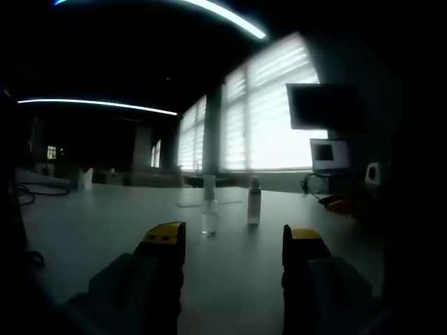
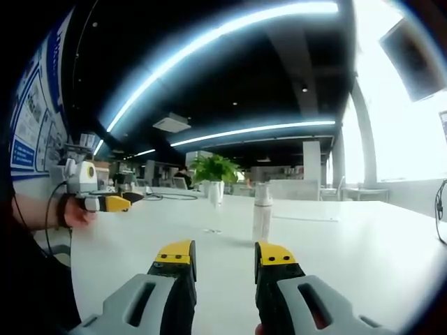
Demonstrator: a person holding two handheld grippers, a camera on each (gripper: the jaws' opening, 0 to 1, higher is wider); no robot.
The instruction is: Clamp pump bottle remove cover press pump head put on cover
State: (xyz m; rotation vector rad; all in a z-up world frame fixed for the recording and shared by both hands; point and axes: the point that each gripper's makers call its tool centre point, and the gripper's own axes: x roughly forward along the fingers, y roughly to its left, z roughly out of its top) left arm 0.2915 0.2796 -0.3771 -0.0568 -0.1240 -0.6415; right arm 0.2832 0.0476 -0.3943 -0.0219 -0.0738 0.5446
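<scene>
Two small bottles stand upright on the white table (image 2: 335, 244). One is a pale pump bottle (image 2: 262, 213) with a cover on top, and it also appears ahead of the left jaws (image 1: 253, 202). The other is a slender clear bottle (image 2: 214, 202), standing just left of it (image 1: 208, 207). My left gripper (image 1: 234, 241) is open, short of both bottles, with nothing between its yellow-tipped jaws. It comes into the right gripper view at the left (image 2: 108, 203), held by a hand (image 2: 75, 211). My right gripper (image 2: 225, 257) is open, empty, and a little short of the pump bottle.
A potted plant (image 2: 213, 169) stands behind the bottles. Bright windows with blinds (image 1: 272, 118), a monitor (image 1: 328, 153) and an orange object (image 1: 342, 204) lie at the table's far right. Cables (image 1: 28, 192) trail at the left. Posters (image 2: 31, 118) hang on the wall.
</scene>
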